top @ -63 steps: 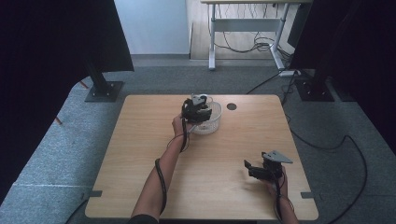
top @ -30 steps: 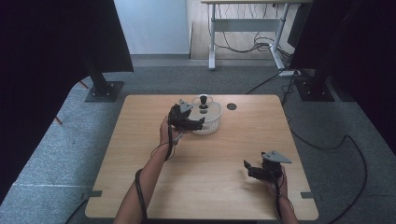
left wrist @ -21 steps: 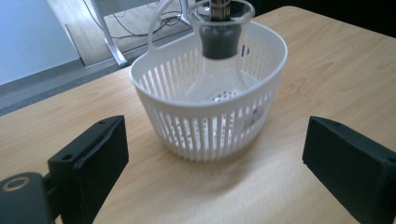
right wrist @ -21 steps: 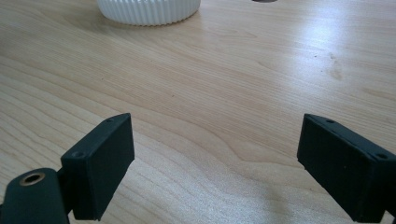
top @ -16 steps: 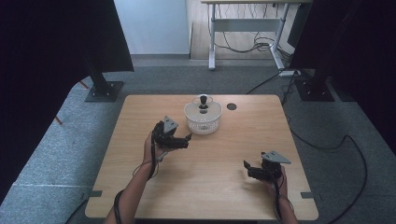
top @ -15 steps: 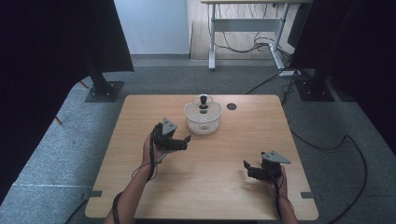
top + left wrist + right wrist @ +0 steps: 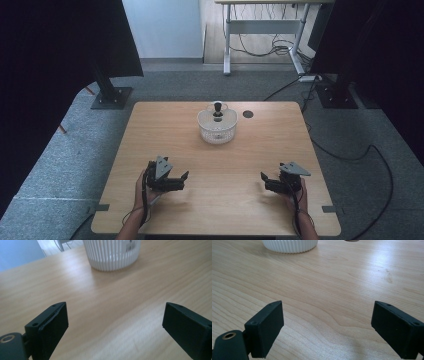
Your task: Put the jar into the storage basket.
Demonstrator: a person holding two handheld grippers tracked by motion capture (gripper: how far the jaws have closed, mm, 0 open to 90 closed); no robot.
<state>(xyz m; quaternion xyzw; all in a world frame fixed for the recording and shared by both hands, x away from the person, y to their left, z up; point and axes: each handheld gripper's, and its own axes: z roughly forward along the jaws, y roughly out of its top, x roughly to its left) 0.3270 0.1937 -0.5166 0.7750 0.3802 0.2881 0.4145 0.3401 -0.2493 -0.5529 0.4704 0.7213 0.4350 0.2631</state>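
High view: ribbed bowl (image 7: 217, 128) is sitting at the far middle of the table (image 7: 150, 130), a black-knobbed piece (image 7: 218, 108) standing in it, so the placing looks done to me. Left gripper (image 7: 181, 179) and right gripper (image 7: 265, 179) are resting low at the near edge, well apart from the bowl. Left gripper view: jaws are gaping wide, holding nothing, bowl (image 7: 112, 253) sitting ahead. Right gripper view: jaws are standing wide apart and empty too, bowl base (image 7: 290, 245) far off. Nothing obvious is remaining.
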